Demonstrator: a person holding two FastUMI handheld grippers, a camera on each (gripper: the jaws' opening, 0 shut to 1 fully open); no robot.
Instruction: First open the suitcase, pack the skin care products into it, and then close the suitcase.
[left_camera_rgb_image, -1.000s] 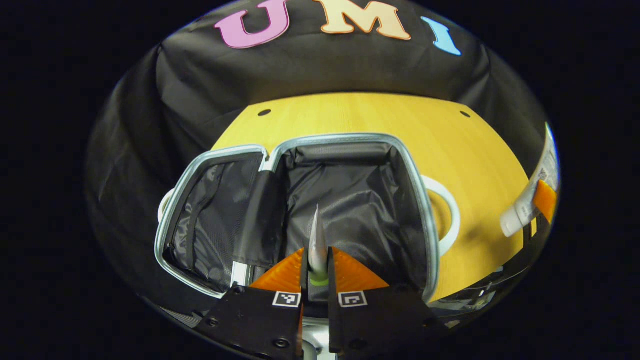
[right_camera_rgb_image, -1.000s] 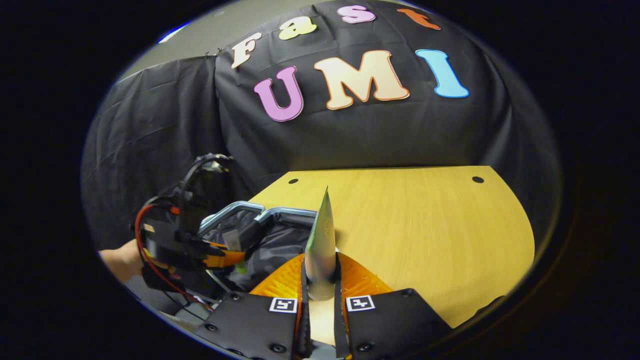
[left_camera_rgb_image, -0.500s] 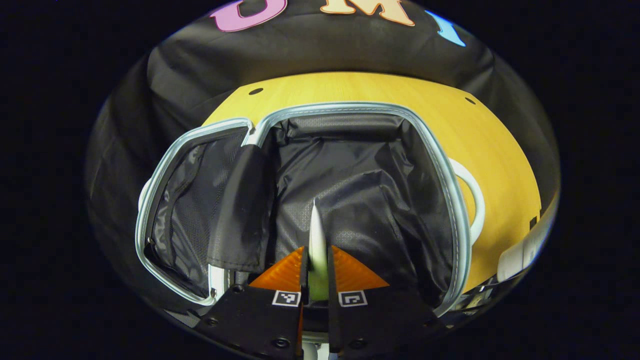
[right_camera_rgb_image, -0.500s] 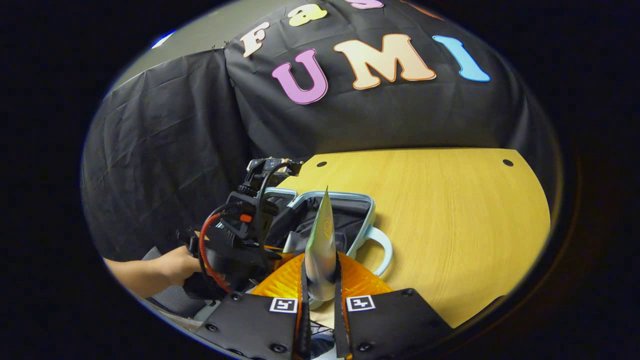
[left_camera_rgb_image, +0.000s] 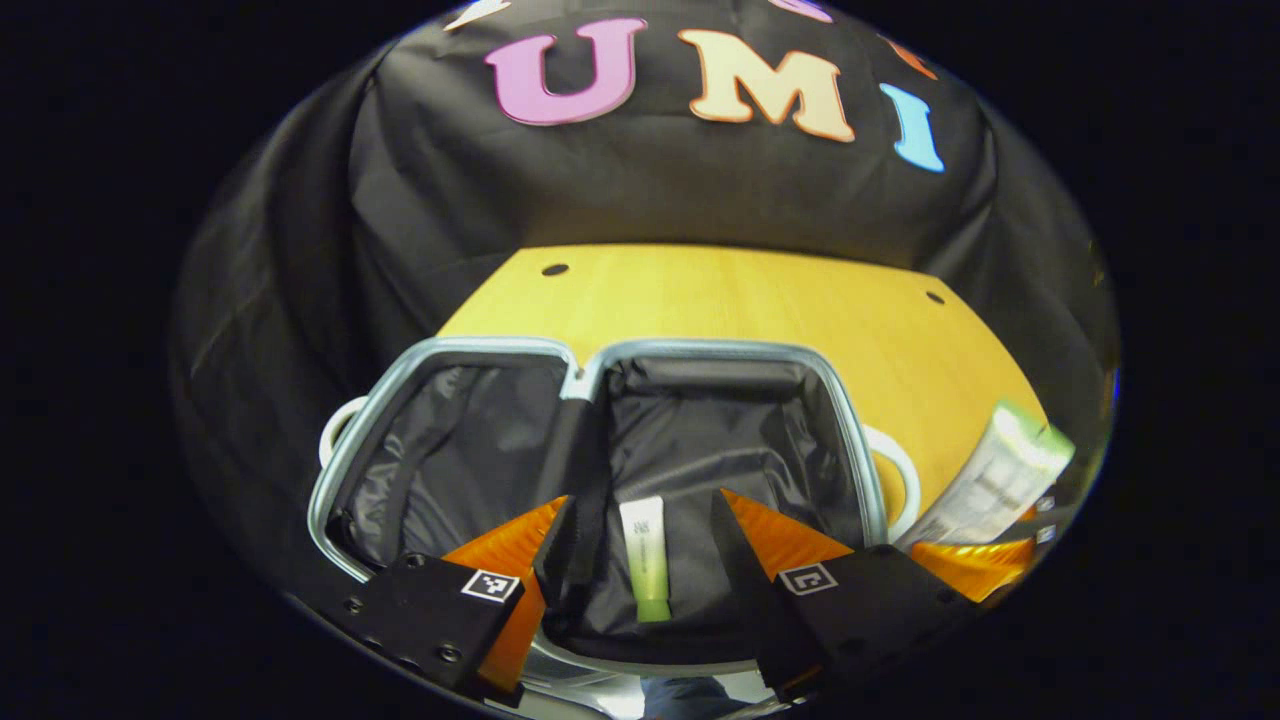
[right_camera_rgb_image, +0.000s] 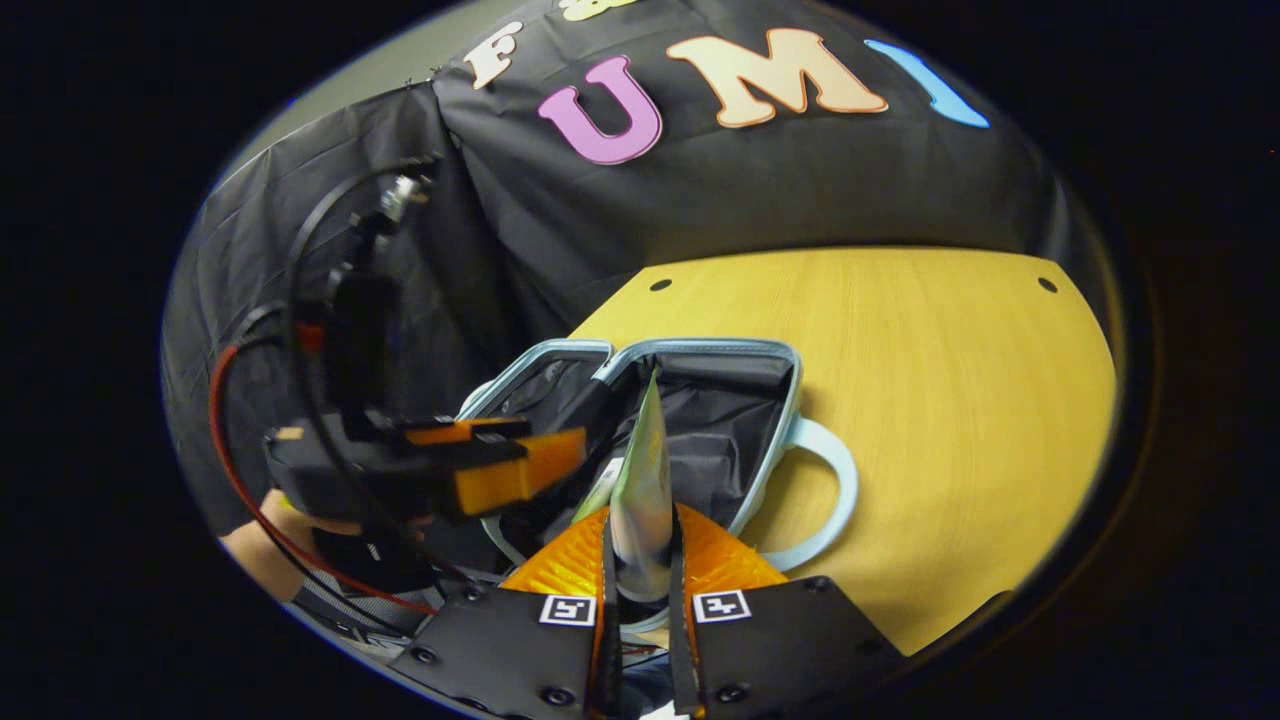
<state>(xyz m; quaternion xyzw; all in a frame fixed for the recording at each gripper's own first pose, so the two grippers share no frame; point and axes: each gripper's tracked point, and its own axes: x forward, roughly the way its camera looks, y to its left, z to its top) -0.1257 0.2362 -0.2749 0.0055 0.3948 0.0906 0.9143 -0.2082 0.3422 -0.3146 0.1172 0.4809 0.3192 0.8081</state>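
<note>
The suitcase lies open on the yellow table, its black lining showing. A white-and-green tube lies flat in the right compartment, cap toward me. My left gripper is open above it, fingers spread on either side and not touching it. At the right edge of the left gripper view, a larger white tube sticks up from the right gripper's fingers. In the right gripper view, my right gripper is shut on that tube, held upright over the near rim of the suitcase. The left gripper hovers to the left.
The suitcase's pale handle rests on the bare wooden table, which stretches to the right. Another handle shows at the case's left side. A hand and a red cable sit behind the left gripper.
My left gripper has opened and let its tube fall flat into the suitcase, then pulled back. The right gripper has carried its tube closer over the case.
</note>
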